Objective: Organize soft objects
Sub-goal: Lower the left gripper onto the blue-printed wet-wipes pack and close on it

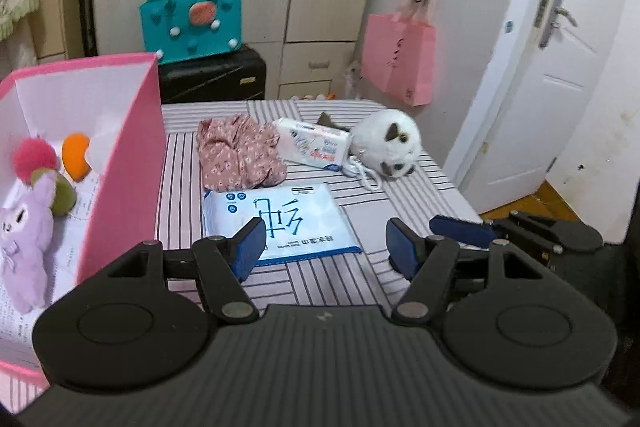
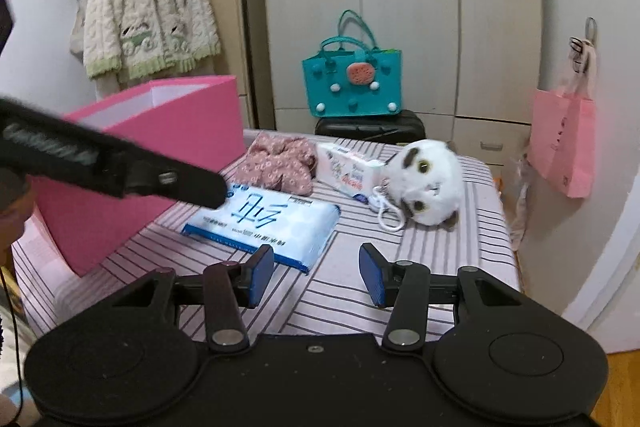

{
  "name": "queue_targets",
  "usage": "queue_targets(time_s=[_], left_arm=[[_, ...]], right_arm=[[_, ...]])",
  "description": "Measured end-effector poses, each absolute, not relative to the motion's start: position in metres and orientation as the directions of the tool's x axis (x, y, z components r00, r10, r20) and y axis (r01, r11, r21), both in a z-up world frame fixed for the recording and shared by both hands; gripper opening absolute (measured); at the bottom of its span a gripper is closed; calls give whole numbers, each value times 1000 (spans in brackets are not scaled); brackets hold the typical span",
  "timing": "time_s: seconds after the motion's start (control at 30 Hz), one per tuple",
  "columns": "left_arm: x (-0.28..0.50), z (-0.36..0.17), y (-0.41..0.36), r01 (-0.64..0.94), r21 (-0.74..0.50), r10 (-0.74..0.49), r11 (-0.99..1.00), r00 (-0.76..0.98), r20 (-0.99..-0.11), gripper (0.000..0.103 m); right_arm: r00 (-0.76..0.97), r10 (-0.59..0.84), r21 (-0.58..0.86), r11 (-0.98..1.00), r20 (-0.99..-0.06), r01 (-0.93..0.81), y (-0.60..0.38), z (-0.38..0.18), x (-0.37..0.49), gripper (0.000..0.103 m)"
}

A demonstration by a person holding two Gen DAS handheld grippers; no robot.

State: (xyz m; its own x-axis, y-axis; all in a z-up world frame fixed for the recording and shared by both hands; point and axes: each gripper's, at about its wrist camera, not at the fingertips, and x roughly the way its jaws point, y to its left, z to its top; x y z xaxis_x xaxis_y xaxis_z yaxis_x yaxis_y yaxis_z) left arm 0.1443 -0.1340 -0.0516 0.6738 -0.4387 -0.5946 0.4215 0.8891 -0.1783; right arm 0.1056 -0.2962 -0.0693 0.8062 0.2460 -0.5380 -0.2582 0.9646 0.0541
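item: striped bed [image 1: 400, 211], carrying soft goods for sorting into pink box [image 1: 120, 147] at its left edge. 
box contents: purple plush rabbit [image 1: 24, 231], pink, orange and green pompoms. 
loose stock: flat blue wet-wipe pack [image 1: 280, 219] near front edge, touching box corner or just beside; floral cloth [image 1: 240, 155] behind it; small white wipe pack [image 1: 312, 145]; white cat plush [image 1: 388, 143] toward right edge, corded. 
left gripper [image 1: 324, 247]: wide open, empty, over the blue pack's near edge. 
right gripper [image 2: 316, 275]: wide open, empty, beside that pack. 
handling note: likely next pick is the blue pack; pinch a raised edge, since it lies flat and slick.
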Motion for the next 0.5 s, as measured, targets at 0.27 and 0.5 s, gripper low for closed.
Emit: queue_targets(time_s=[0.27,0.5], left_arm=[[182,-63,-140,334,-149,-351,931,700,-622,66],[200,-83,-145,292,-133,-303,947,679,-669,66]], right_arm=[[764,279,60,952,-582,-301,-285,-82,131,58],[738,282,76,951,-613,-300,-279,-90,146,61]])
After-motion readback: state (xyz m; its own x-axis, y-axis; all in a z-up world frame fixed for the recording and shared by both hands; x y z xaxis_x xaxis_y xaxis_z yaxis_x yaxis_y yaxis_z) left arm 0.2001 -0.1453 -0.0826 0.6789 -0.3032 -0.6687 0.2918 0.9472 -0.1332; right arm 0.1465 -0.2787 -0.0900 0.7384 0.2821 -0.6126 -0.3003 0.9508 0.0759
